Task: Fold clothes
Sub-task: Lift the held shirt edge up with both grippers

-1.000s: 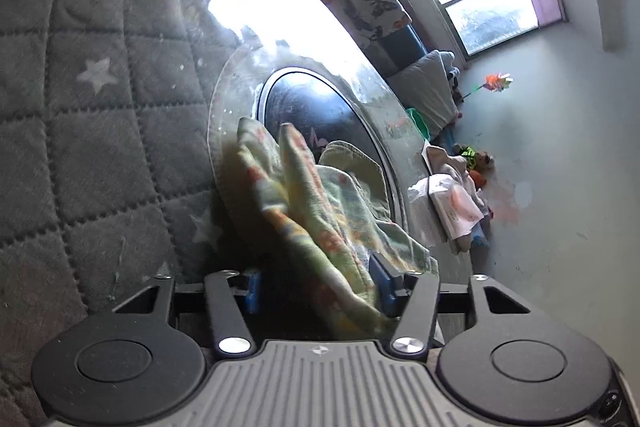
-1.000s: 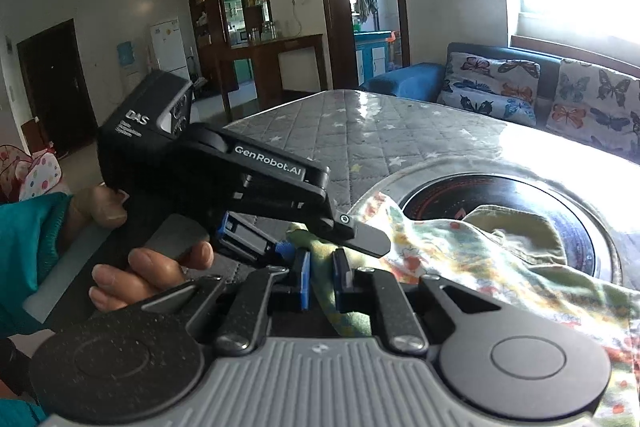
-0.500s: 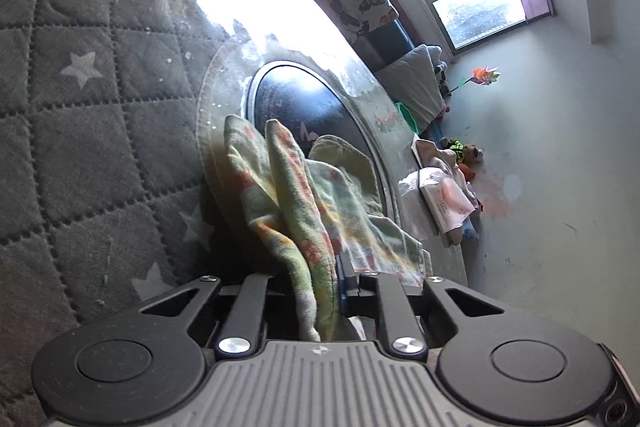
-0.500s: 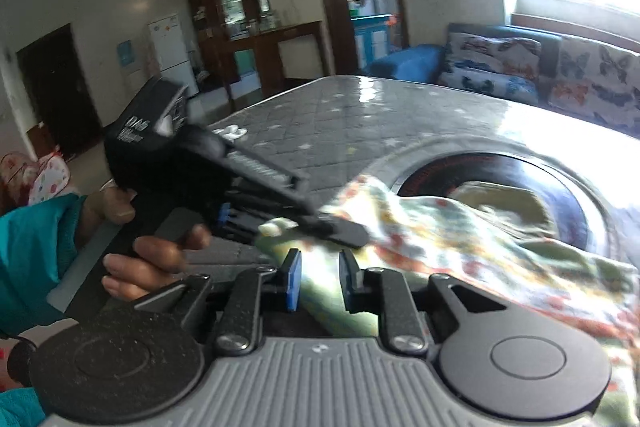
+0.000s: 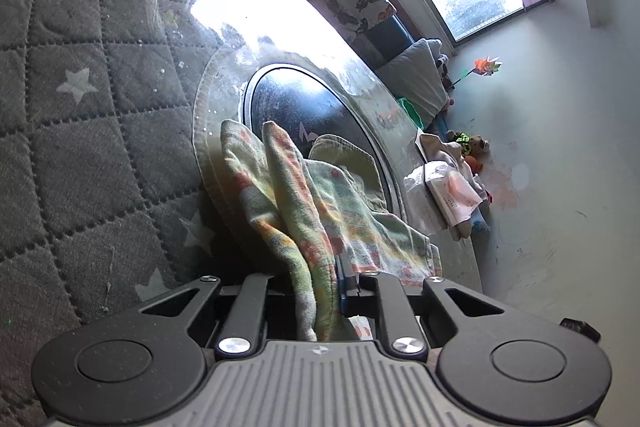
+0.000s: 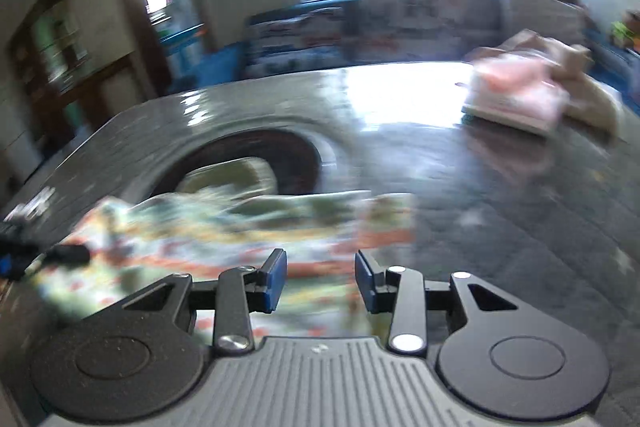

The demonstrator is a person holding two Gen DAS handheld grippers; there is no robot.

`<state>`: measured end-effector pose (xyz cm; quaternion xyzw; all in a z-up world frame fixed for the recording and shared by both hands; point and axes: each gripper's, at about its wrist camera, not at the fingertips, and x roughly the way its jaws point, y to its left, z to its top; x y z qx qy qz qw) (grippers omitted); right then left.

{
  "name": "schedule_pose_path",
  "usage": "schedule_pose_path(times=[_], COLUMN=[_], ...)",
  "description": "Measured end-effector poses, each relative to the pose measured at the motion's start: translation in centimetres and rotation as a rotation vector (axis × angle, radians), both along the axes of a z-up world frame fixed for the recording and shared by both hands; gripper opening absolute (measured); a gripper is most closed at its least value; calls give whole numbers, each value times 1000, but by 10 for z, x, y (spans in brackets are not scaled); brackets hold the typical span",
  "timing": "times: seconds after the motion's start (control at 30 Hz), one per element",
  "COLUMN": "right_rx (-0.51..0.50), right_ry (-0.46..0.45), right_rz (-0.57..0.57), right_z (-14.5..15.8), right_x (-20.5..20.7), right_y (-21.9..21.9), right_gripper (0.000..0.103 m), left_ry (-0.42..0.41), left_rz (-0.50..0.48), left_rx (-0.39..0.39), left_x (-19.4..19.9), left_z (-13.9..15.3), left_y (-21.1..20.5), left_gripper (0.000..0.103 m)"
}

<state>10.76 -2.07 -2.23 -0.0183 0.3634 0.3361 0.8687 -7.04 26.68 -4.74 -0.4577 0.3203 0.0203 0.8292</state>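
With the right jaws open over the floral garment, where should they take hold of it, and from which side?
Judging from the blurred right view, the right gripper would best pinch the floral garment at its free edge nearest the jaws, approaching low from the person's side. The left gripper already clamps the bunched end.

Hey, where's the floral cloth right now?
The floral cloth lies bunched on the quilted table, partly over the dark round plate; in the left wrist view its near edge is pinched in the left claw.
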Motion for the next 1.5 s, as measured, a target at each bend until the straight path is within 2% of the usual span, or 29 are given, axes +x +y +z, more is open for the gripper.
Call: schedule_pose_path(times=[0.17,0.23,0.33,0.43,0.57,0.6,0.97,1.5], right_rx=[8,26,52,40,29,29,65,37], right_ry=[35,56,62,56,49,44,-43,-135], right_rz=[-71,-82,-71,-32,4,0,-36,-293], right_z=[-14,-19,-21,-19,-18,-18,15,43], right_x=[22,26,27,23,17,16,-4,-11], right_y=[-8,-11,-10,-3,5,5,-23,-142], right_gripper=[44,48,48,41,13,11,8,8], left_ry=[7,10,14,17,18,17,-24,-48], left_rz=[-3,-4,-6,-8,-11,-13,-106,-365], left_rx=[15,19,25,33,50,55,113,150], left_x=[2,2,4,6,9,10,37,128], left_z=[2,2,2,3,5,6,31,43], left_y=[-2,-2,-2,-3,-5,-5,-30,-133], left_gripper=[16,16,16,16,16,16,14,14])
